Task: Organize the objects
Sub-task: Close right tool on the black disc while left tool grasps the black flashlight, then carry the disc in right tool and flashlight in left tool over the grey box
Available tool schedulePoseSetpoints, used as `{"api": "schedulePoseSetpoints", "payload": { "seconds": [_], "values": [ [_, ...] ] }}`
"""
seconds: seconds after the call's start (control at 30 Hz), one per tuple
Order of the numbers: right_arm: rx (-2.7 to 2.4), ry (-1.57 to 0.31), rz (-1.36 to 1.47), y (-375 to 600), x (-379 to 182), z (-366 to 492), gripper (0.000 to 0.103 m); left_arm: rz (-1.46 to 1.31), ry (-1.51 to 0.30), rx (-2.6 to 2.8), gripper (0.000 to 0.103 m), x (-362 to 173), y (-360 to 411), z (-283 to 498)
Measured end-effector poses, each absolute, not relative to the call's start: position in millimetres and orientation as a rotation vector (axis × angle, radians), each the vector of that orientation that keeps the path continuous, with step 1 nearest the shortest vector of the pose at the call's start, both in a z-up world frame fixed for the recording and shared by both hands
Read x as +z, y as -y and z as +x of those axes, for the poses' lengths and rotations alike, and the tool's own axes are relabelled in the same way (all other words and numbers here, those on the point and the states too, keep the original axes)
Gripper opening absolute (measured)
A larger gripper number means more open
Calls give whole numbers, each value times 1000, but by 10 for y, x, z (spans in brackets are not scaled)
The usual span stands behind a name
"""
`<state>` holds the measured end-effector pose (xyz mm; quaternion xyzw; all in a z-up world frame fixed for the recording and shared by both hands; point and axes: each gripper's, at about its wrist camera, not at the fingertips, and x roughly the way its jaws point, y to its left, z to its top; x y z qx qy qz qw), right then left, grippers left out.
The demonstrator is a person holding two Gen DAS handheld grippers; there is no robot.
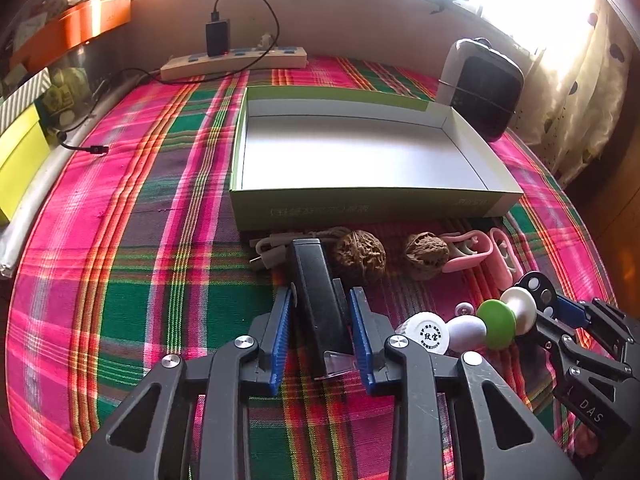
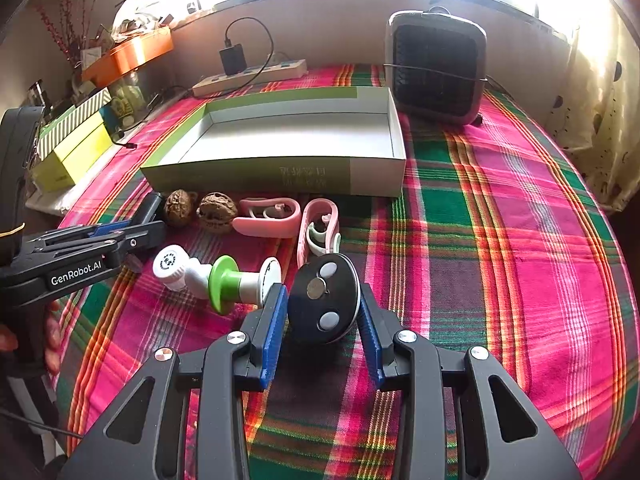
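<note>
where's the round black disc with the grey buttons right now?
The round black disc sits low and centre in the right wrist view, between the jaws of the right gripper, just below the pink clips and right of the green-and-white spool.

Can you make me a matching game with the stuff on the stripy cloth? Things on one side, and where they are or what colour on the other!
Things:
1. black stapler
2. round black disc
3. two walnuts
4. open box

Clues:
A. empty inside
B. between the left tongs
C. brown and wrinkly, lying side by side in front of the box
D. between the right tongs

Pairs: 1-B, 2-D, 3-C, 4-A
</note>
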<state>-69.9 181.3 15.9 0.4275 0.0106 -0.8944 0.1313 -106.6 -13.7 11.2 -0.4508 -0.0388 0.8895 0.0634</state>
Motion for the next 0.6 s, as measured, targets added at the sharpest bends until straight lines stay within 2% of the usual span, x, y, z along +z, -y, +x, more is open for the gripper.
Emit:
{"api": "schedulePoseSetpoints", "payload": {
  "seconds": [0.13, 0.6],
  "values": [
    [-2597, -31, 1242, -1812, 160, -696, 36, -1364, 109, 2693, 22, 114, 146, -1062],
    [-2611, -48, 1210, -1821, 249, -681, 36, -1332, 107, 2696, 21, 257, 148, -962]
  ]
}}
